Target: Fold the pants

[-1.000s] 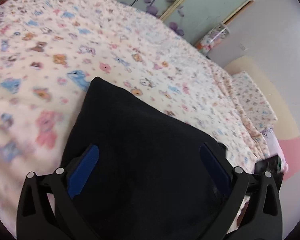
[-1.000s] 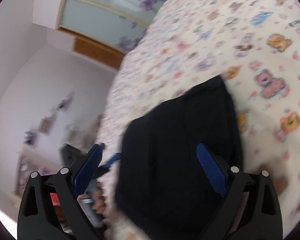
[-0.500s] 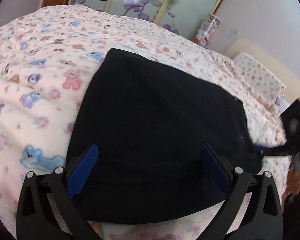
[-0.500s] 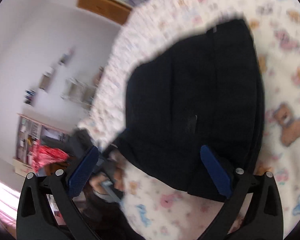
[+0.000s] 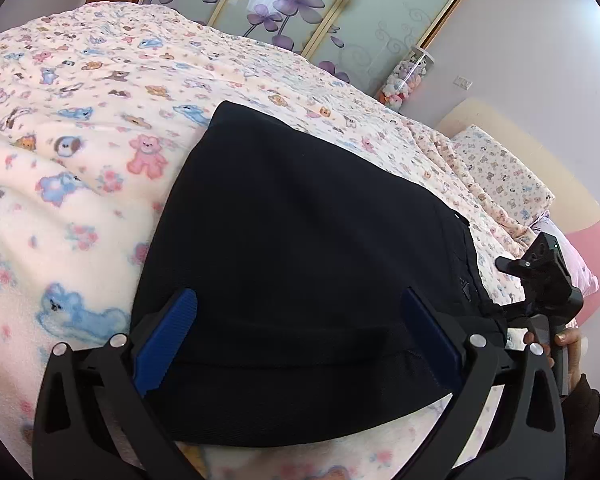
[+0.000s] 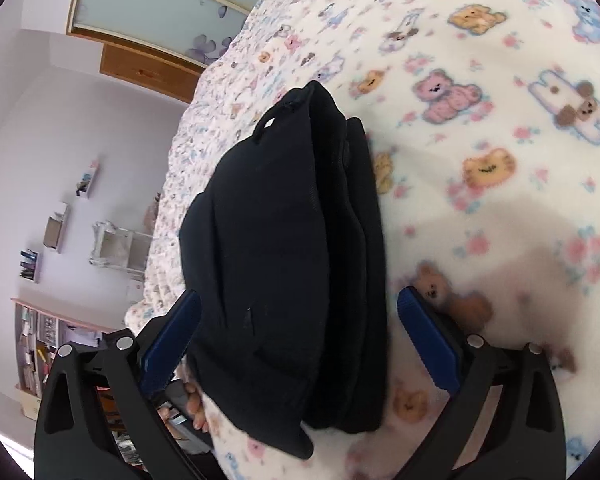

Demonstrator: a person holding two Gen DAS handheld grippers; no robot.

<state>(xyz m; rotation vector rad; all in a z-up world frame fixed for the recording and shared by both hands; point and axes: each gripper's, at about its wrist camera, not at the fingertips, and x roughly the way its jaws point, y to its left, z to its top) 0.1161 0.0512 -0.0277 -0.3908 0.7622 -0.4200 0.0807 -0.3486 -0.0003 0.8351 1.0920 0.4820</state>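
Both grippers (image 5: 300, 336) farther from pants (image 5: 308, 264)

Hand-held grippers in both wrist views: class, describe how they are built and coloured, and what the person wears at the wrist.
The left hand-held gripper and the right hand-held gripper look alike: black plastic frames with triangular cut-outs, silver round bolt heads at the joints, and two blue ribbed fingers each. No cables show. In the left wrist view a dark sleeve covers the person's wrist at the lower right.
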